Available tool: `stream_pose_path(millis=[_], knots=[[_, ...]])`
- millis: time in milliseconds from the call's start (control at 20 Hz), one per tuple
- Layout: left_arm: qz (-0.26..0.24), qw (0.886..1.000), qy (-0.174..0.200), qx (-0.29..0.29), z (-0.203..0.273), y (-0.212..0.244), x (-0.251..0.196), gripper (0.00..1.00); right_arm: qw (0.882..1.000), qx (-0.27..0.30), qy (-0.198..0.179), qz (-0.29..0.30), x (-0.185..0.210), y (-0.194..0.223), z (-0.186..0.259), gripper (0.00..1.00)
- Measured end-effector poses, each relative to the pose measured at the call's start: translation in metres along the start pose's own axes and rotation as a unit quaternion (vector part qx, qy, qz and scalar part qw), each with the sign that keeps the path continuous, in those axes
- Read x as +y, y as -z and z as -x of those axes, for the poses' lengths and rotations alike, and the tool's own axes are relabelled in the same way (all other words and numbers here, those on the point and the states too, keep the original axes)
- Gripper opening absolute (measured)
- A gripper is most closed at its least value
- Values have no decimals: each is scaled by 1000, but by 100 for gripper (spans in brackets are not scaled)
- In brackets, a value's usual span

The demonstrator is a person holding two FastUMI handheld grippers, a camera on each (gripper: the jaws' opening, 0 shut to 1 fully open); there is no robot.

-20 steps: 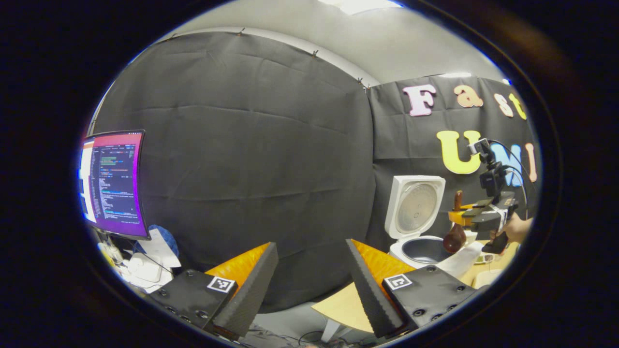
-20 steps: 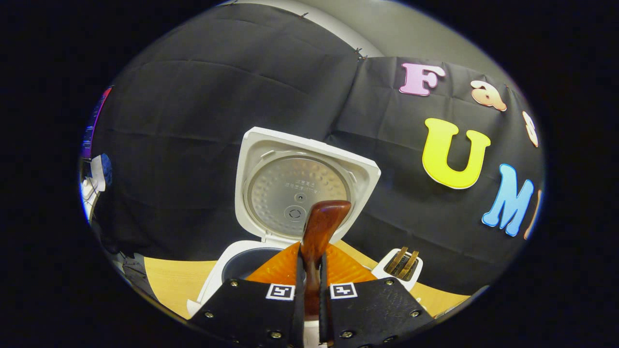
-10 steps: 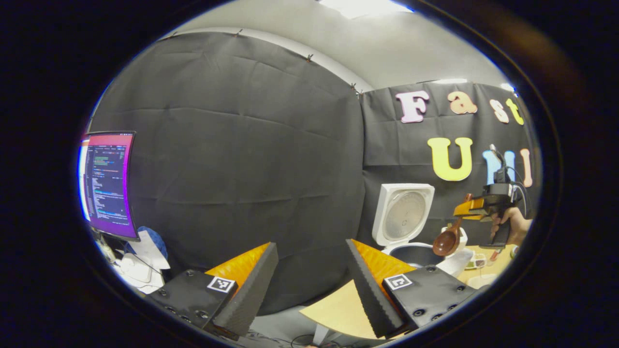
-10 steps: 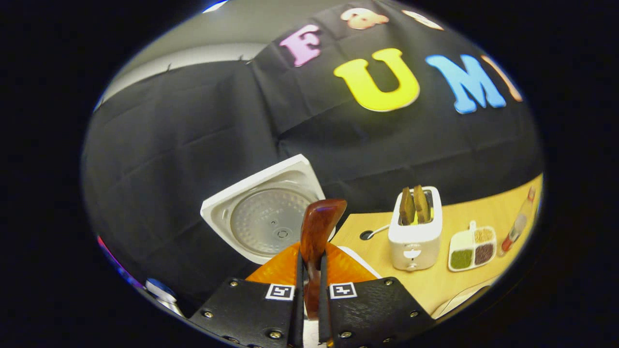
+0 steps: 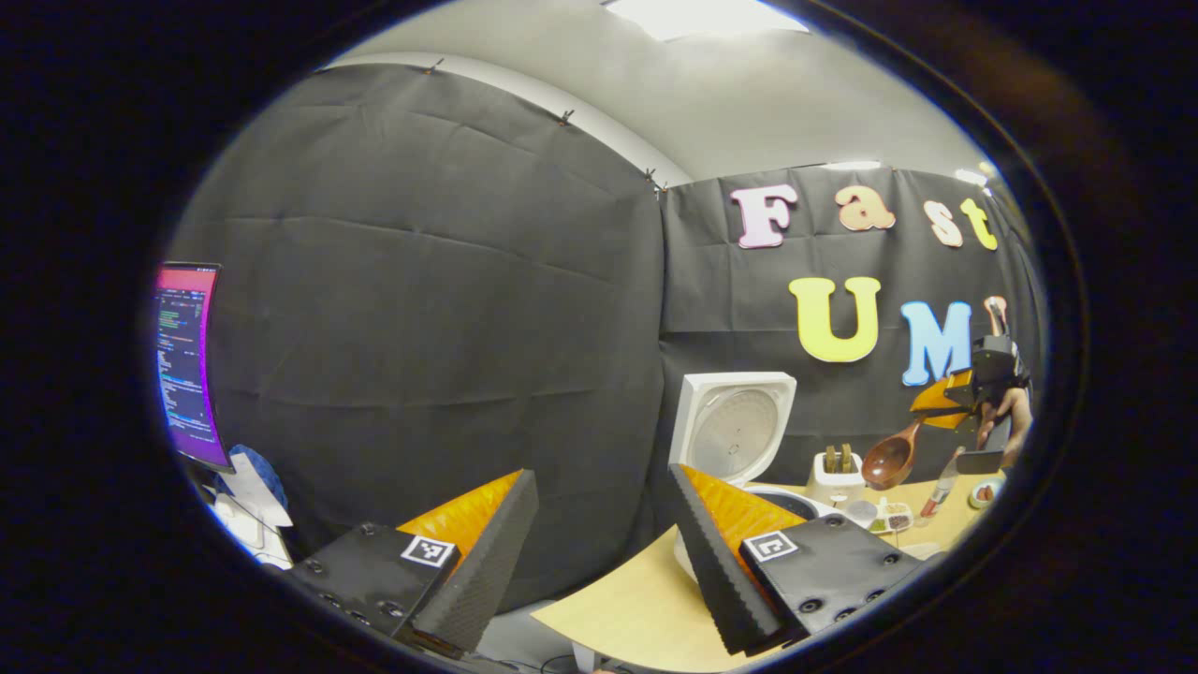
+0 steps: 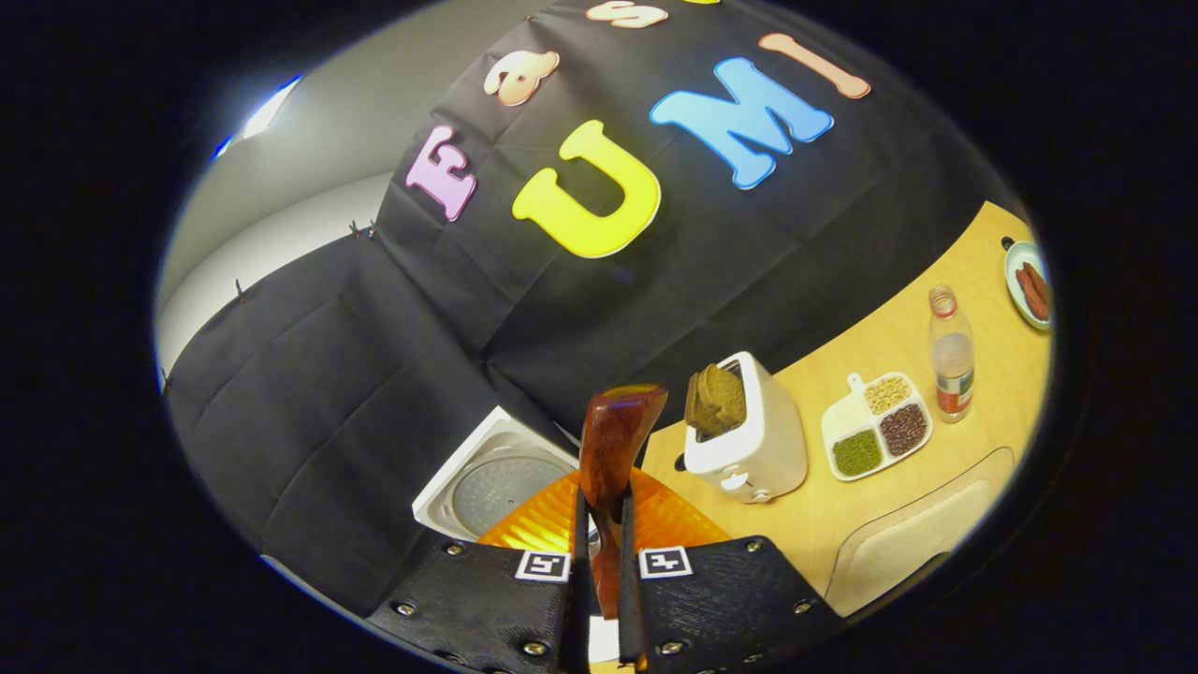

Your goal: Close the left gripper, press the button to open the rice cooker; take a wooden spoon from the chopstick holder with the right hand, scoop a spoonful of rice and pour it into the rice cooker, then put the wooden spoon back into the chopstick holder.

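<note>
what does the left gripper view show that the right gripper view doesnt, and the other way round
Left gripper view alone: a lit monitor, the left gripper with its fingers apart, and the right gripper seen from outside in a hand, with the spoon's bowl.

Right gripper view alone: a plate of sausages and a pale mat.

Both: the wooden spoon, the rice cooker's raised lid, the toaster, the divided dish, the bottle and the table.
</note>
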State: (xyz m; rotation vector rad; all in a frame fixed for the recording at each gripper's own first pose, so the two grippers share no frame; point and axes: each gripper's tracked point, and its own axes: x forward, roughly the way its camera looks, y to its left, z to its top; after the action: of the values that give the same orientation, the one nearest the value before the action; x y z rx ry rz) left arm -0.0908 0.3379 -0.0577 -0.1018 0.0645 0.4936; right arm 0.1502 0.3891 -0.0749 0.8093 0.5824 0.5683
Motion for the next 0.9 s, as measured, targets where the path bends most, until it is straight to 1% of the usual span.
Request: stream_pose_path(millis=[100, 400, 600, 900], knots=[[-3, 1000, 11, -1, -5, -4, -14, 96, 1000, -14, 6, -14, -13, -17, 17, 12], [-1, 999, 47, -4, -9, -12, -55, 96, 997, -55, 46, -27, -61, -63, 65, 12], [2, 997, 72, -3, -12, -16, -89, 96, 993, -83, 77, -15, -96, -91, 96, 12], [-6, 993, 115, -4, -9, -21, -148, 96, 984, -121, 128, -1, -152, -127, 145, 12]])
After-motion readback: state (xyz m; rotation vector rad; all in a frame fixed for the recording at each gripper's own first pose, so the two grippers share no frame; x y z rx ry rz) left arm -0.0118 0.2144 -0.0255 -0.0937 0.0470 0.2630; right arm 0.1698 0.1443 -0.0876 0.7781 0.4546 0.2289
